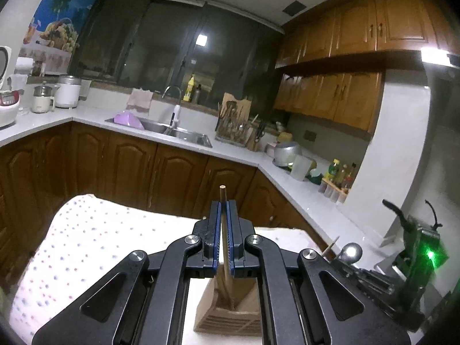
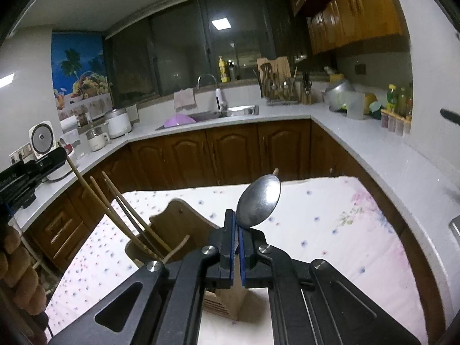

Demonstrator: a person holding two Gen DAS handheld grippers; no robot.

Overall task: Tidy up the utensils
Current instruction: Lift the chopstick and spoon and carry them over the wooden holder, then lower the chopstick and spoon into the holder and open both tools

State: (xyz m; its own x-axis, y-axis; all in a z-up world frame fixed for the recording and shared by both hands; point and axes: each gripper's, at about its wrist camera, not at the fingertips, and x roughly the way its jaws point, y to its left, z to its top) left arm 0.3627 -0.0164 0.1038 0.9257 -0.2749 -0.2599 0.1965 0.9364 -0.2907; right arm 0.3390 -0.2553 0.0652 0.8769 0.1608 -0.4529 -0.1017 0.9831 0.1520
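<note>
My left gripper (image 1: pixel 223 204) is shut on a thin wooden chopstick (image 1: pixel 222 195). The stick stands nearly upright, and its lower end reaches into a wooden utensil holder (image 1: pixel 230 313) right below the jaws. My right gripper (image 2: pixel 236 215) is shut on the handle of a metal spoon (image 2: pixel 258 201), whose bowl sticks up past the fingertips. The same holder (image 2: pixel 184 221) stands to its lower left with several chopsticks (image 2: pixel 129 215) leaning in it. In the right wrist view the left gripper (image 2: pixel 31 169) is at the left edge. In the left wrist view the spoon's bowl (image 1: pixel 352 251) shows at the lower right.
The holder stands on a table with a dotted white cloth (image 2: pixel 330 230). Beyond it an L-shaped kitchen counter (image 1: pixel 287 178) carries a sink (image 1: pixel 172 132), a utensil rack (image 1: pixel 235 126), pots and bottles. Brown cabinets (image 1: pixel 143 172) run beneath it.
</note>
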